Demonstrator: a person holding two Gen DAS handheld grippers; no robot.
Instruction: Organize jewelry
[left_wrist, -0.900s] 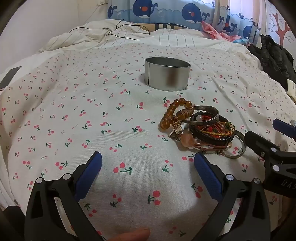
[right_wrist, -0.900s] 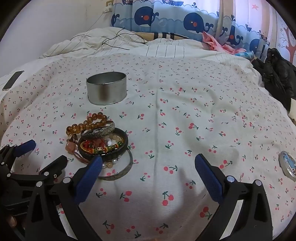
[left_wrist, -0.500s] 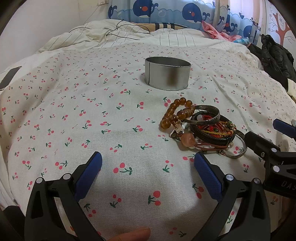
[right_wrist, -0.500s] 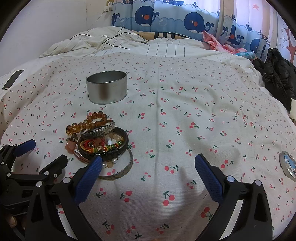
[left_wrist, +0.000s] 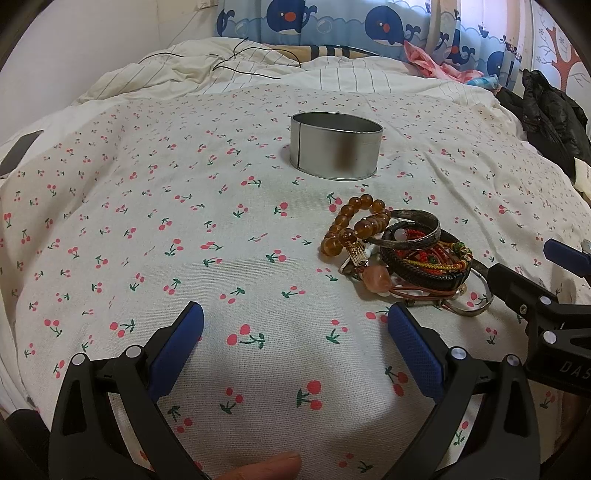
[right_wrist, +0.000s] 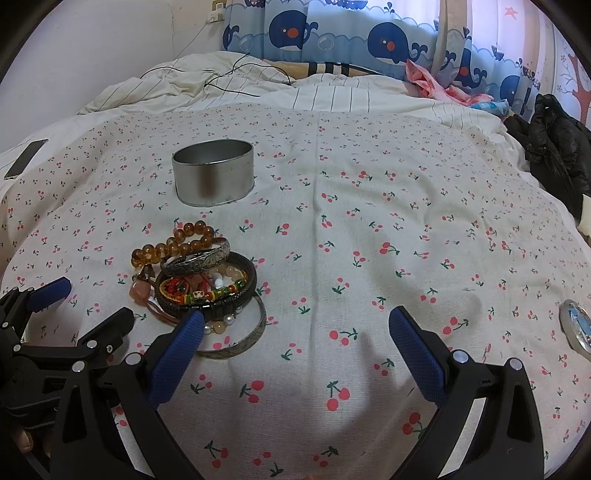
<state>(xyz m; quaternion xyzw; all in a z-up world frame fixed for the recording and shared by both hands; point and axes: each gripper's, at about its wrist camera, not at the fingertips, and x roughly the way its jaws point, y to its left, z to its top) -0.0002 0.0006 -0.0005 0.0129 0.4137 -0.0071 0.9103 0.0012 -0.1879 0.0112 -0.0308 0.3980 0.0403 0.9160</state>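
Note:
A pile of bracelets (left_wrist: 410, 254) lies on the cherry-print bedspread: amber beads (left_wrist: 354, 225), a silver bangle (left_wrist: 413, 232), a black braided band with red and yellow cords (left_wrist: 428, 269). The pile also shows in the right wrist view (right_wrist: 207, 284). An open oval metal tin (left_wrist: 334, 146) stands behind it, also in the right wrist view (right_wrist: 214, 171). My left gripper (left_wrist: 295, 347) is open and empty, left of the pile. My right gripper (right_wrist: 295, 347) is open and empty, its left fingertip (right_wrist: 184, 332) at the pile's near edge.
A tin lid (right_wrist: 578, 326) lies at the right edge of the bedspread. A phone (right_wrist: 26, 158) lies far left. A black jacket (right_wrist: 557, 140) and pink cloth (right_wrist: 432, 81) sit at the back right. A black cable (left_wrist: 240, 66) crosses the striped quilt behind.
Both grippers have barely moved; the views have drifted very slightly. Nothing was picked up or let go.

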